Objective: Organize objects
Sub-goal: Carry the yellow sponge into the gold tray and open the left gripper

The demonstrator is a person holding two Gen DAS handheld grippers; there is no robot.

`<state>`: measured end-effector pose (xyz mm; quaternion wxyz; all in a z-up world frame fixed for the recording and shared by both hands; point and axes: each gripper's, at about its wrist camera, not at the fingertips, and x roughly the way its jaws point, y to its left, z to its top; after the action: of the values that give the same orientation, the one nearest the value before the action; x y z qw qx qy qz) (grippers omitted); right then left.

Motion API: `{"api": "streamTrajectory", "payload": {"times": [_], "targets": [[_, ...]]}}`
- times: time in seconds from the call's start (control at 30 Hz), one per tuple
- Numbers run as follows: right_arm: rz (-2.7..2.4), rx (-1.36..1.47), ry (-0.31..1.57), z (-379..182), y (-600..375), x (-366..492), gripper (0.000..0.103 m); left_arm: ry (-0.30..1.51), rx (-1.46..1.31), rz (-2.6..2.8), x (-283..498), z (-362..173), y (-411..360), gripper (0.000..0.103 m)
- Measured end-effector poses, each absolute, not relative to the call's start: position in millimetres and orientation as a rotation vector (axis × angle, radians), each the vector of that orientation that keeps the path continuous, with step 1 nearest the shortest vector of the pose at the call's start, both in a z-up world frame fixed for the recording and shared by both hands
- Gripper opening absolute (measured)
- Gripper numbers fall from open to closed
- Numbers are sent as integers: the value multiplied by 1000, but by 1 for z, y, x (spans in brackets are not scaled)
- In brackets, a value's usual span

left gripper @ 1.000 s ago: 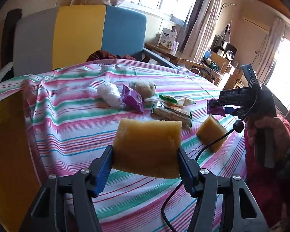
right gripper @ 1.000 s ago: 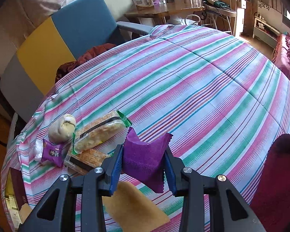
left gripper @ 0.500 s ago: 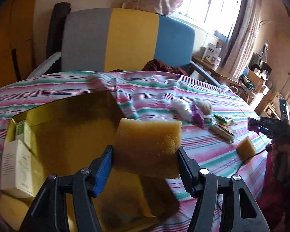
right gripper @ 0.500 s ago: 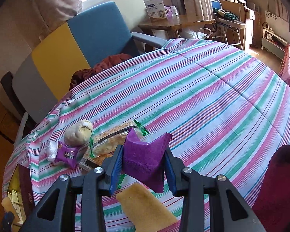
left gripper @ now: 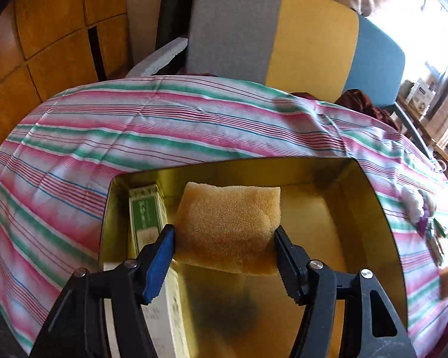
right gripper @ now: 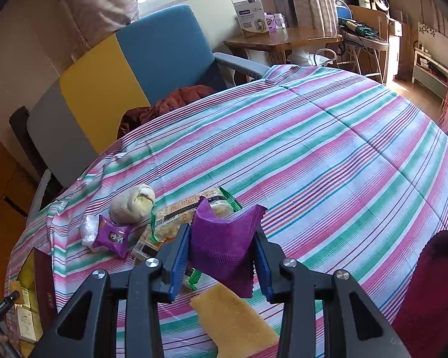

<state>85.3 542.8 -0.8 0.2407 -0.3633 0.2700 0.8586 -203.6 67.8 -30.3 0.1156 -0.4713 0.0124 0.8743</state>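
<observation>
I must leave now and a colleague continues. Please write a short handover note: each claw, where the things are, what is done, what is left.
Left claw: shut on a yellow-brown foam sponge, held over the open gold-lined box.
Right claw: shut on a purple cloth square, above the striped tablecloth.
Done: two green-and-white cartons lie in the box.
Left: release the sponge into the box, then the cloth, the second yellow sponge, the purple snack packet, the green-edged snack packs and the beige sock ball.

White carton (left gripper: 161, 307) behind left tongs (left gripper: 224, 238)
</observation>
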Motion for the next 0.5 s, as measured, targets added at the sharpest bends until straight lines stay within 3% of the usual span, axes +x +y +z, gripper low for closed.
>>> {"api": "streamTrajectory", "payload": {"times": [0.27, 0.33, 0.5], "targets": [[2363, -994, 738, 0, 541, 84, 40, 58, -1488, 2566, -234, -44, 65, 72], [2365, -996, 739, 0, 540, 84, 40, 48, -1461, 2578, -232, -40, 61, 80], [2363, -999, 733, 0, 539, 83, 40, 27, -1388, 2627, -215, -25, 53, 80]]}}
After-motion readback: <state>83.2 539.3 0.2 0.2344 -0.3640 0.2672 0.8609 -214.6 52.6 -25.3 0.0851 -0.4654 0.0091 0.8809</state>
